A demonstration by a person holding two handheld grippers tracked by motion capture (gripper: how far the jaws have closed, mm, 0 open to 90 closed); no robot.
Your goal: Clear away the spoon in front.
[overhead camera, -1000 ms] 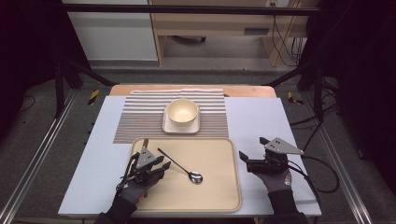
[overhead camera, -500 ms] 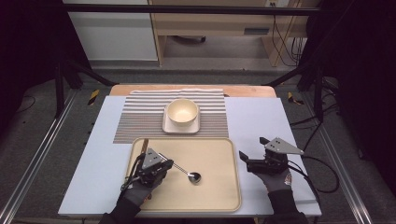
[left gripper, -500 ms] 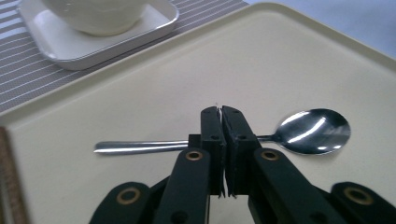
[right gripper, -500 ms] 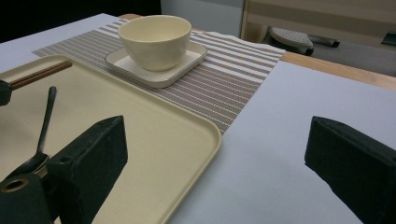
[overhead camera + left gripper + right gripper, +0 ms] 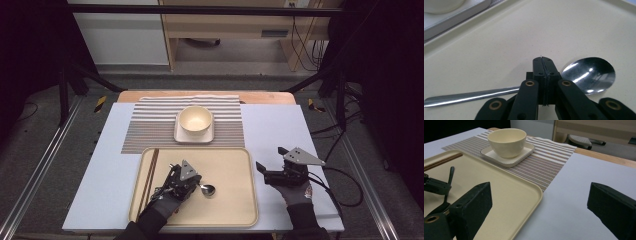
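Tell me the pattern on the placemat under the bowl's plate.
The placemat has fine brown and white stripes, clearest in the high view.

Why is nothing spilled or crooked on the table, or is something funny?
Nothing is spilled or broken. The bowl stands upright on its square plate, and the chopsticks lie straight in the tray. The left hand-held gripper is shut on the spoon.

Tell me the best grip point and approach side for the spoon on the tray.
Probably the handle's neck, just behind the bowl, coming straight down from above. The spoon lies flat on the tray, so only its thin handle fits between jaws set across it. The left gripper is shut right there; whether it pinches the handle is hidden.
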